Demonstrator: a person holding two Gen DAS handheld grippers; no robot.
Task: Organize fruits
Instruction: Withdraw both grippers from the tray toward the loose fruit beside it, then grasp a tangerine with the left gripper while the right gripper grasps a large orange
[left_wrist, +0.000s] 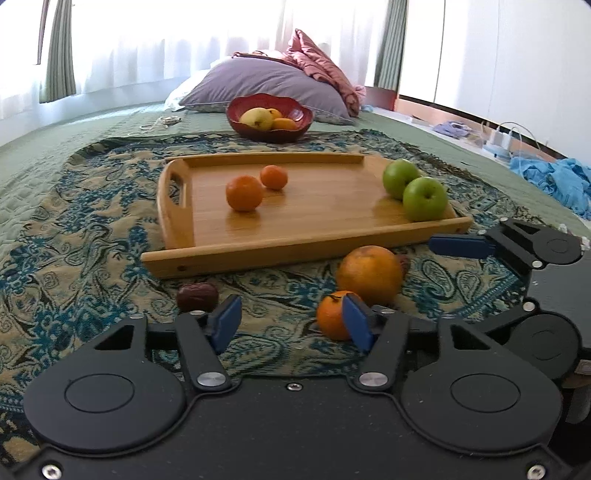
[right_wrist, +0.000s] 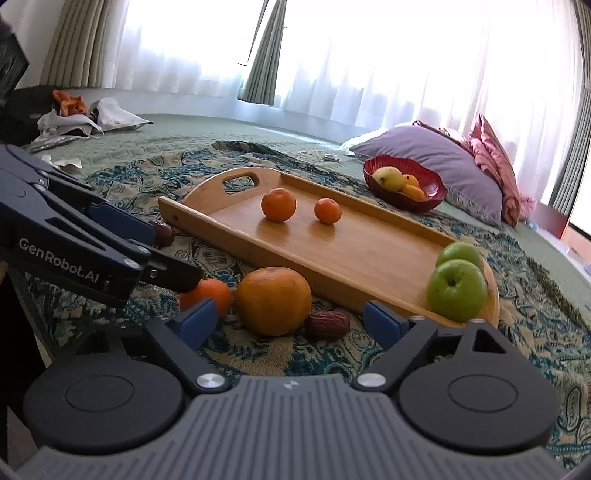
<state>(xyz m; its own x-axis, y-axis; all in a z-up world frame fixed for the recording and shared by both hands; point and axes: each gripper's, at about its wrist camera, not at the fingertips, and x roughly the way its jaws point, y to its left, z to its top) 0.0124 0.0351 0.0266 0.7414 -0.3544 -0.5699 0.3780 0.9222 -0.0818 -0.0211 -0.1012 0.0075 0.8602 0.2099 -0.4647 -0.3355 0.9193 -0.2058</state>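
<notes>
Bed (left_wrist: 44, 147), patterned throw, wooden tray (left_wrist: 295, 243) at 12 o'clock holding two oranges and two green apples. Big orange (right_wrist: 273, 300) between right tongs (right_wrist: 290, 320), released. Left tongs (left_wrist: 291, 319) released, nothing between; small orange (left_wrist: 332, 314) against the 3 o'clock pad. Risk: tongs crowd together, knock the fruit, it rolls.

Home bedroom. Bed (left_wrist: 44, 155) under green quilted cover, patterned throw (left_wrist: 92, 236) spread on top. Pillows (left_wrist: 266, 85) at far end, sheer curtains (right_wrist: 369, 55) with green drapes (right_wrist: 262, 51) over bright windows. Loose clothes (left_wrist: 557, 177) and charger cables (left_wrist: 506, 133) alongside.
</notes>
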